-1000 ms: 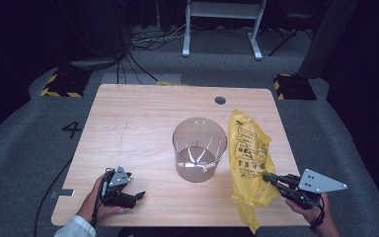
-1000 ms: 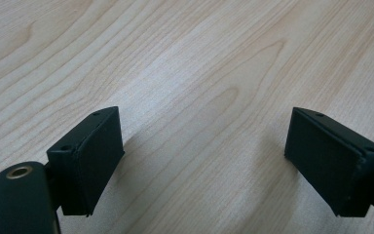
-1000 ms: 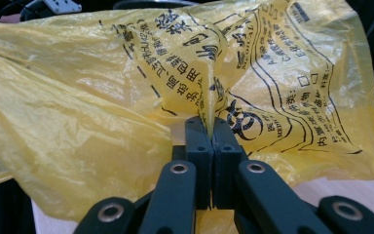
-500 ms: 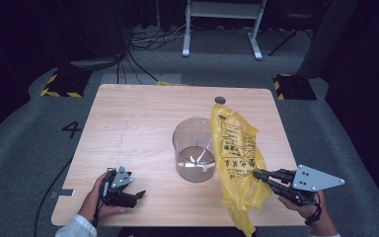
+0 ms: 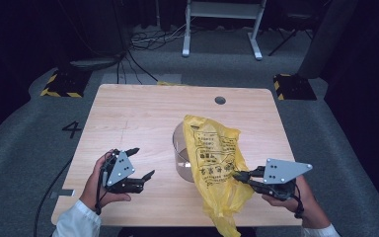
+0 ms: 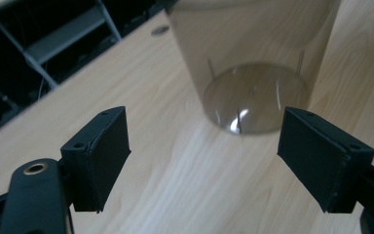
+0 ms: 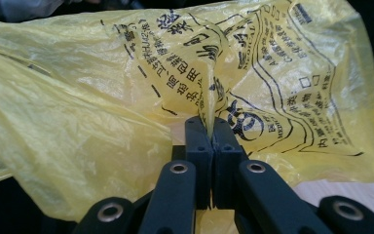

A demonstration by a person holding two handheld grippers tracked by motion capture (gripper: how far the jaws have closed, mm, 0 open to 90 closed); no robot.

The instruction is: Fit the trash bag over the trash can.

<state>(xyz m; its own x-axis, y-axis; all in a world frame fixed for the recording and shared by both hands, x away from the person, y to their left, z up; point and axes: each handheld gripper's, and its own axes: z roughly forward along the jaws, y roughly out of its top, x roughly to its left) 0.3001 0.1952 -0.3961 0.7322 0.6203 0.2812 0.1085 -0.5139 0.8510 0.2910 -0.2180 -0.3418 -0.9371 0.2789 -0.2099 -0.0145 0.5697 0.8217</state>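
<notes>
Overhead first: the wooden worktop [image 5: 128,118] carries a clear plastic bin [image 5: 183,157] at frame centre. A yellow bag [image 5: 216,158] hangs draped over the bin's right side, its tail trailing toward the lower edge of the frame. The right gripper [image 5: 238,175], lower right, is clenched on the bag's edge. The left gripper [image 5: 142,163], lower left, sits apart from the bin, jaws spread and empty; they have just been closing a little, nothing between them.

Left gripper view: the bin [image 6: 253,63] fills the upper right, upright on the wood, beyond the two spread jaws.

Right gripper view: the jaws pinch a fold of the bag [image 7: 126,97] at centre; black print runs across the film.

Judgement: the bag is being brought to the bin for lining. Next likely calls for the free gripper to catch the bag's opposite edge and spread its mouth over the rim.
</notes>
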